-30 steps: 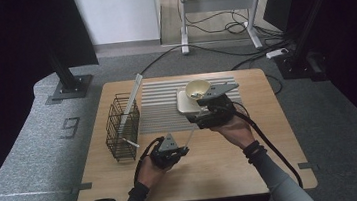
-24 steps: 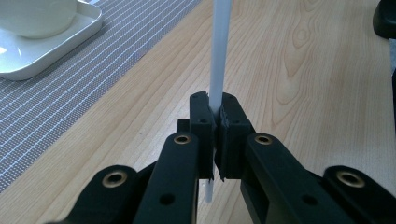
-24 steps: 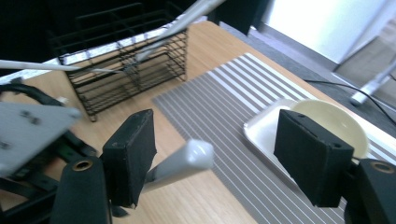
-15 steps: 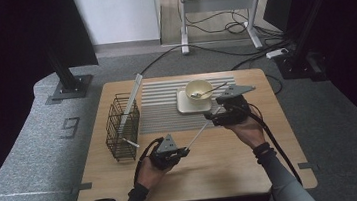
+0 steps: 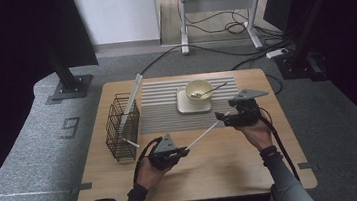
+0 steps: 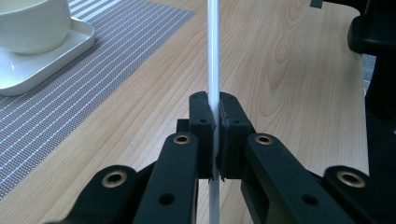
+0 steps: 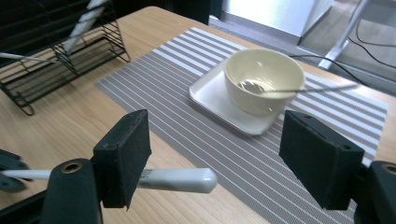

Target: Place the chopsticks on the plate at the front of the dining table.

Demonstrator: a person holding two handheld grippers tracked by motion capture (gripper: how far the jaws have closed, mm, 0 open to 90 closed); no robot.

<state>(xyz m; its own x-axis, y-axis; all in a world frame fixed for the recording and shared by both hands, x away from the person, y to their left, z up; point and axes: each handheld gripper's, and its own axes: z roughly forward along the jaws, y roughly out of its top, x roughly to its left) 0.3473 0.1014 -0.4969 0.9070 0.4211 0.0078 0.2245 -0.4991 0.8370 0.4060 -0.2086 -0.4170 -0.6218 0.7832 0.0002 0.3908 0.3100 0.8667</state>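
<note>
White plastic, a long thin chopstick (image 5: 204,136), is spanning the gap between the two hands in the high view: the left gripper (image 5: 182,153) is pinching its near end low over the wooden surface (image 5: 224,171), while the far, thicker end is reaching up toward the right gripper (image 5: 222,119), which is hovering just in front of the striped placemat (image 5: 162,109). Behind it a cream bowl (image 5: 199,90) with a spoon (image 5: 213,90) is sitting on a small square plate (image 5: 183,105), and a black wire rack (image 5: 121,126) is standing at the left edge with another white stick (image 5: 131,99) leaning in it. In the left gripper view the jaws are pressing together on the chopstick (image 6: 214,70), which is running straight up between the pads and on toward the far side of the surface. In the right gripper view the jaws are standing spread and have just been opening; the rounded tip of the chopstick (image 7: 184,180) is lying between them, beside the left pad and well short of the right one, with no pad pressing on it. By my reading a hand-over is under way: next the right gripper needs to centre the tip between its pads and close firmly before the left lets go, and the rack looks like the probable destination.
</note>
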